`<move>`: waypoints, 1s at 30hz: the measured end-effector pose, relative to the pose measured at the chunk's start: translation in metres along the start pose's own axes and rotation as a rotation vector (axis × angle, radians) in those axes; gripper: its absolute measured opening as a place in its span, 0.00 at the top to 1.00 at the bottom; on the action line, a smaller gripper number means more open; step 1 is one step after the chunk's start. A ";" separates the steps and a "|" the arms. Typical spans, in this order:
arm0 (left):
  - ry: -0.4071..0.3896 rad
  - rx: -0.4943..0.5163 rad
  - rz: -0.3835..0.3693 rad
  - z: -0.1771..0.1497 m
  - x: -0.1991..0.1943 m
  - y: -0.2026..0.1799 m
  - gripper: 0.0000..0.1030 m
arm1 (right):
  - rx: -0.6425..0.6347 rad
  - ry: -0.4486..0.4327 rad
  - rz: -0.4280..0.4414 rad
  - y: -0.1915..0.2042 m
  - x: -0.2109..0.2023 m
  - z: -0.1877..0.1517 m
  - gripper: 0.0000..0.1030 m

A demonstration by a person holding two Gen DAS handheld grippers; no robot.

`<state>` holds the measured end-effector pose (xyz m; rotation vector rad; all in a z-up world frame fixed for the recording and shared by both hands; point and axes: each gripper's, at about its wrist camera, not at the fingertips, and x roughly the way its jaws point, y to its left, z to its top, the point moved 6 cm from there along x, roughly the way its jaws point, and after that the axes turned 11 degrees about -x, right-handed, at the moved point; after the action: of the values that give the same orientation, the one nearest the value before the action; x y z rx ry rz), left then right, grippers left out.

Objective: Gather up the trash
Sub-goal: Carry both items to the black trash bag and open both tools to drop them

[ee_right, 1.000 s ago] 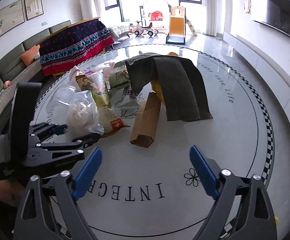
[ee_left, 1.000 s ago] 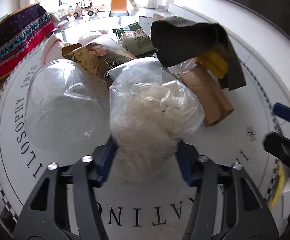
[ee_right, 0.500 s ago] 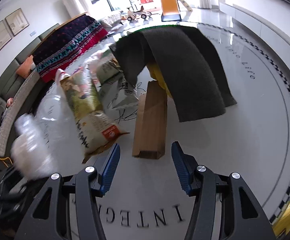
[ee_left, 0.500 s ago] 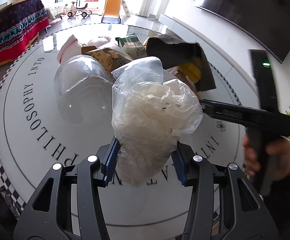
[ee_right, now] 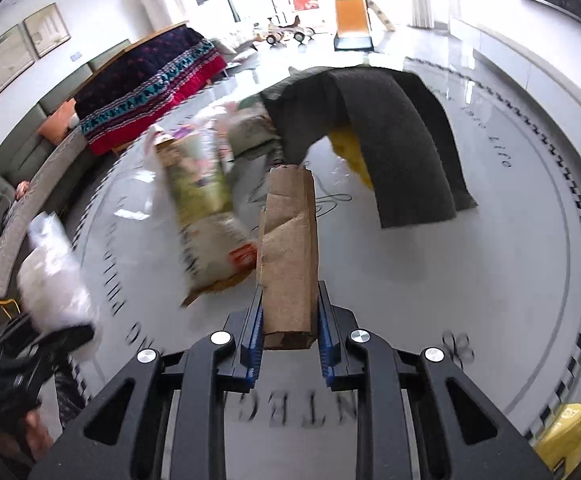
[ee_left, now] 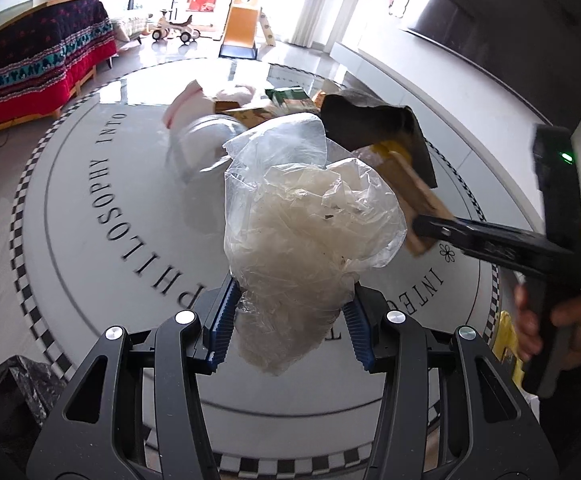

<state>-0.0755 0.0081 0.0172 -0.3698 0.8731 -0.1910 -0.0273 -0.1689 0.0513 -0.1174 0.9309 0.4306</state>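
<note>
My left gripper [ee_left: 290,328] is shut on a clear plastic bag [ee_left: 310,232] stuffed with crumpled white film, held up above the round lettered floor [ee_left: 90,216]. In the right wrist view the same bag [ee_right: 50,276] shows blurred at the lower left. My right gripper [ee_right: 288,344] has its jaws closing on the near end of a flattened brown paper bag [ee_right: 288,248], and the blue pads touch both of its sides. From the left wrist view the right gripper [ee_left: 422,232] reaches in from the right to that paper bag [ee_left: 414,200].
Behind lies a pile: a dark grey cloth [ee_right: 402,140] over something yellow [ee_right: 350,148], a printed snack bag [ee_right: 202,200] and a clear plastic tub [ee_left: 202,148]. A black bin bag [ee_left: 10,392] sits near left, a yellow packet [ee_right: 562,432] near right, a blanket-covered sofa [ee_left: 38,64] far left.
The left gripper has lifted the plastic bag up and away from the pile. The right gripper has come forward to the brown paper bag and narrowed from wide open onto it.
</note>
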 end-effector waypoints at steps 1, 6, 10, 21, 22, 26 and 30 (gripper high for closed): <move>-0.007 -0.004 0.001 -0.002 -0.004 0.003 0.54 | -0.009 -0.009 0.002 0.005 -0.007 -0.002 0.77; -0.062 -0.043 0.034 -0.011 -0.036 0.031 0.54 | -0.103 -0.048 0.075 0.059 -0.043 -0.005 0.77; -0.101 -0.103 0.097 -0.025 -0.065 0.067 0.54 | -0.205 -0.055 0.165 0.119 -0.051 -0.007 0.77; -0.195 -0.341 0.343 -0.089 -0.157 0.193 0.54 | -0.535 0.048 0.448 0.315 -0.024 -0.029 0.77; -0.199 -0.361 0.364 -0.096 -0.163 0.202 0.54 | -0.568 0.062 0.473 0.333 -0.022 -0.033 0.77; -0.207 -0.504 0.493 -0.137 -0.200 0.258 0.54 | -0.669 0.130 0.579 0.400 -0.012 -0.048 0.77; -0.206 -0.640 0.611 -0.176 -0.230 0.308 0.51 | -0.730 0.206 0.671 0.461 0.003 -0.061 0.75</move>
<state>-0.3529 0.3210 -0.0433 -0.6808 0.7911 0.6972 -0.2597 0.2334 0.0514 -0.5278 0.9641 1.3960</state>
